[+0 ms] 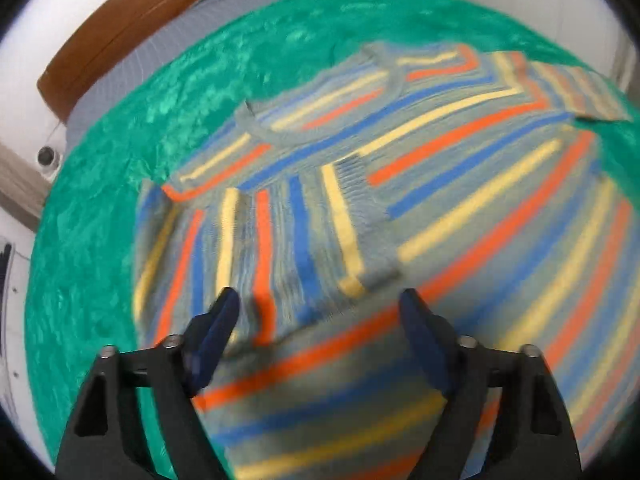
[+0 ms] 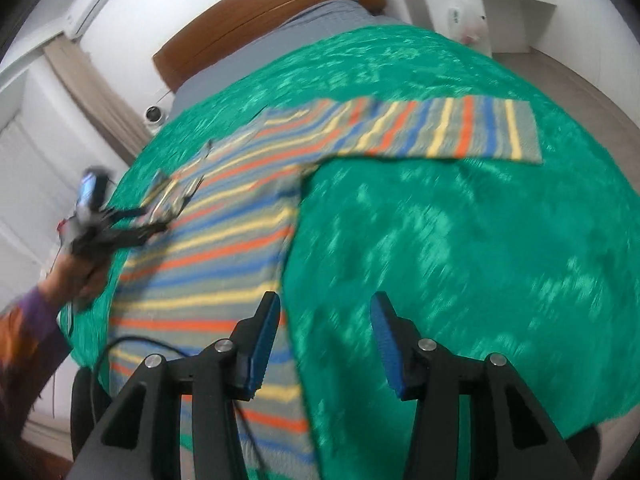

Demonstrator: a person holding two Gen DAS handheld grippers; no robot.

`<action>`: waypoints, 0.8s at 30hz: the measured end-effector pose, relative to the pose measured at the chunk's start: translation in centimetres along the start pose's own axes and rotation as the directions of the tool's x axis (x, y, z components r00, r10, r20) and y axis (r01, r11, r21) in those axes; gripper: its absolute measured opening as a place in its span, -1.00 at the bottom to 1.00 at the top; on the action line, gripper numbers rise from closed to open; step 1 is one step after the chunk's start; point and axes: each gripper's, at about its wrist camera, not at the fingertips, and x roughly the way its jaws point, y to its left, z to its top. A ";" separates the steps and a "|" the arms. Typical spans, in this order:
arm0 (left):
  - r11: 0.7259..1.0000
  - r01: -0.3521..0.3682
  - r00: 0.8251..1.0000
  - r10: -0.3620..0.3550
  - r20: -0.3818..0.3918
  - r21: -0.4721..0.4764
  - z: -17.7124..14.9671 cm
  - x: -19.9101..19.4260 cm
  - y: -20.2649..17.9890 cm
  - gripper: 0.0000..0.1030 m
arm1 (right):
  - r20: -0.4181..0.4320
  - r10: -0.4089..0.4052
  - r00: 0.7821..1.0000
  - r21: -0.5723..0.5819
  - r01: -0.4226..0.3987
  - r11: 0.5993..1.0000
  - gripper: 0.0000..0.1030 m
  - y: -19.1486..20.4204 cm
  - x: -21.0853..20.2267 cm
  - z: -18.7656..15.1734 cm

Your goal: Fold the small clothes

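Striped sweater (image 1: pixel 440 184) lies flat on the green blanket (image 1: pixel 100 240) covering the bed; neckline faces the wooden headboard (image 2: pixel 264 12). One sleeve (image 1: pixel 280 240) is folded in across the chest, stripes running crosswise to the body's. Other sleeve (image 2: pixel 440 128) lies stretched straight out over the blanket, away from the body. Your left tool (image 1: pixel 320 308) sits above the folded sleeve, fingers spread, nothing between them; whether a tip touches the knit can't be told (motion blur). Your right tool (image 2: pixel 324 312) hangs over the sweater's side edge, one finger (image 2: pixel 260 344) above the stripes, the other above bare blanket; fingers apart, nothing gripped. In the right wrist view your left hand (image 2: pixel 76 276) w/ purple sleeve (image 2: pixel 24 328) shows at the blanket's edge.
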 end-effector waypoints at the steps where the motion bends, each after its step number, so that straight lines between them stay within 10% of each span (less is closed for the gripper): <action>1: 0.998 0.037 0.999 -0.037 -0.006 -0.054 0.2 0.5 0.7 -0.35 | 0.001 -0.002 1.000 -0.008 0.002 1.000 -0.09 0.3 -0.1 -0.5; 2: 0.990 0.074 0.997 -0.075 -0.007 -0.121 0.3 0.7 1.8 -0.86 | 0.005 -0.010 1.000 -0.019 0.010 1.000 -0.09 0.6 -0.3 -1.1; 6: 0.908 0.104 0.992 -0.063 0.114 -0.406 -1.0 -2.6 9.0 -0.93 | 0.027 -0.024 0.999 -0.040 0.025 0.999 -0.09 1.2 -1.4 -2.3; 12: 0.589 -0.120 0.982 0.188 -0.009 -0.799 -10.2 -4.7 24.8 -0.94 | 0.031 -0.028 0.999 -0.084 0.031 0.996 -0.07 2.3 -1.3 -2.7; 14: 0.533 -0.198 0.970 0.226 -0.087 -0.822 -12.5 -4.1 27.0 -0.94 | 0.015 -0.021 1.000 -0.089 0.022 0.996 -0.07 2.7 -0.5 -2.8; 24: 0.534 -0.282 0.959 0.180 -0.219 -0.797 -14.6 0.1 27.3 -0.89 | -0.041 -0.038 0.998 -0.141 0.032 0.990 -0.07 4.9 0.8 -4.1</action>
